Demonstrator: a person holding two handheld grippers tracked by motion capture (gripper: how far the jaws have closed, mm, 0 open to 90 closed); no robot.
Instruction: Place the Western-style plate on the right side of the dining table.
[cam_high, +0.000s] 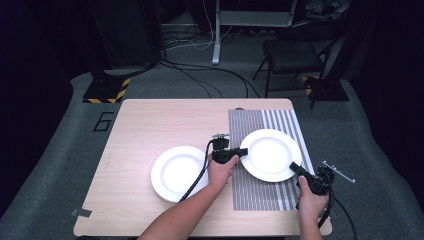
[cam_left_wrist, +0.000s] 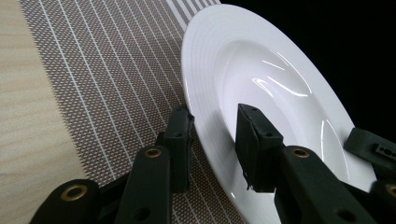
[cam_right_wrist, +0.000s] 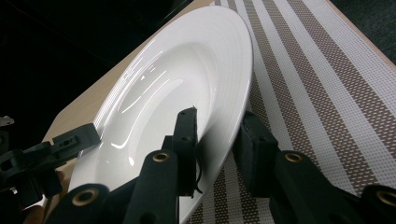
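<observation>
A white plate (cam_high: 270, 154) sits over the striped placemat (cam_high: 260, 190) on the right half of the wooden table. My left gripper (cam_high: 243, 151) is shut on the plate's left rim. In the left gripper view the rim of the plate (cam_left_wrist: 261, 70) runs between the jaws of that gripper (cam_left_wrist: 212, 126), one above and one below, over the placemat (cam_left_wrist: 107, 70). My right gripper (cam_high: 295, 168) is shut on the near right rim. In the right gripper view its jaws (cam_right_wrist: 217, 126) pinch the edge of the plate (cam_right_wrist: 177, 74), which stands tilted above the placemat (cam_right_wrist: 317, 84).
A second white plate (cam_high: 177, 173) lies on the bare wood left of the placemat, under my left forearm. Beyond the table are a black chair (cam_high: 295, 50) and cables on the grey floor. The table's right edge runs close to my right hand.
</observation>
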